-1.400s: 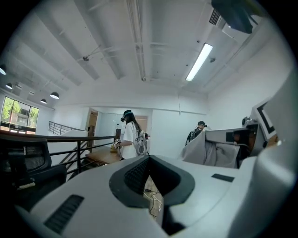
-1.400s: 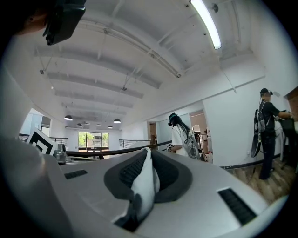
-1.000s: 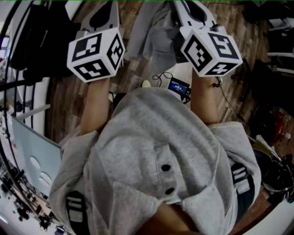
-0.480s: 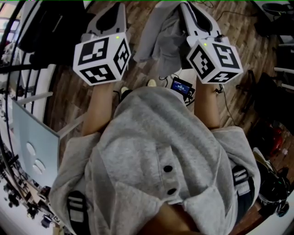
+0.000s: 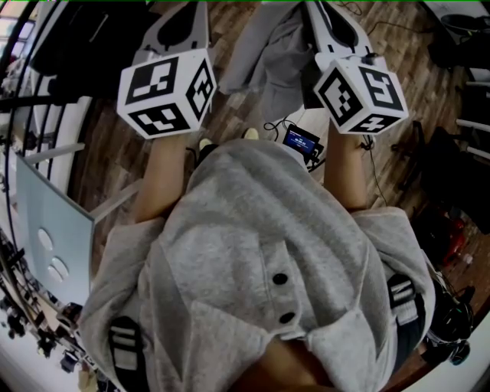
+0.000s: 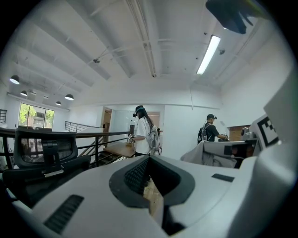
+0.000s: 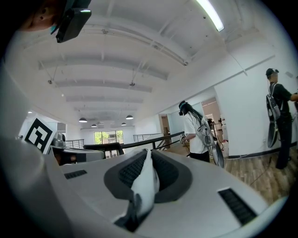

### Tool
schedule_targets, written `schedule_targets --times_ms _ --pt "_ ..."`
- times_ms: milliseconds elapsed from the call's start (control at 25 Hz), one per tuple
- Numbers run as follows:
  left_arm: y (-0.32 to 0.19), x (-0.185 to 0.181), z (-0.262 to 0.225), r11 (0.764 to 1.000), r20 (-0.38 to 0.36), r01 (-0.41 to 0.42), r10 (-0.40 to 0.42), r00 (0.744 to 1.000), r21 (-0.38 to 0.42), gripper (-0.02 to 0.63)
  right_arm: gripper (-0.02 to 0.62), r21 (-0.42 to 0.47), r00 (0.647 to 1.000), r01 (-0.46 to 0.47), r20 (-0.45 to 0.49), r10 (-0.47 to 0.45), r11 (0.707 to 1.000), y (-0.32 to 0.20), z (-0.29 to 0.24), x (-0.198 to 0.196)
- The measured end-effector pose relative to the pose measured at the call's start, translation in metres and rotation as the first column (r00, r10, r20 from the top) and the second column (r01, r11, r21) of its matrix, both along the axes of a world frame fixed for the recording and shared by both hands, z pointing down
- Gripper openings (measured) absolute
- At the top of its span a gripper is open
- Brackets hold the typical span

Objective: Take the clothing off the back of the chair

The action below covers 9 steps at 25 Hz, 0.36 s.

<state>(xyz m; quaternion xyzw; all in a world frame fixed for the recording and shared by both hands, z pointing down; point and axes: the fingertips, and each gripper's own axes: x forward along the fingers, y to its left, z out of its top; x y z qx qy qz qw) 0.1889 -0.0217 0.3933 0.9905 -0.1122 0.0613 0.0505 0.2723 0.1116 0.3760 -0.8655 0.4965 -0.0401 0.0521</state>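
A grey garment hangs in front of me from my right gripper, off the chair and above the wooden floor. In the right gripper view the right gripper is shut on a fold of that pale cloth, which fills the slot between its pads. My left gripper is held level beside it on the left. Seen from the left gripper view, the left gripper is shut with nothing in it, and the garment drapes to its right. A black office chair stands to the left.
A small device with a blue screen and cables lie on the floor by my feet. A pale panel stands at the left, dark gear at the right. A railing and two other people are ahead.
Both grippers have shifted slightly sideways together as my body turned. The garment stays hanging from the right gripper, and neither gripper's jaws have moved.
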Motion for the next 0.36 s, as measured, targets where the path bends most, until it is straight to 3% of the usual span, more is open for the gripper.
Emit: schedule_targets --times_ms 360 --pt "-0.009 0.003 0.004 1.0 -0.005 0.01 -0.01 1.0 -0.015 0.012 0.038 -0.014 1.0 0.017 -0.006 -0.017 1.0 -0.014 0.004 0.003"
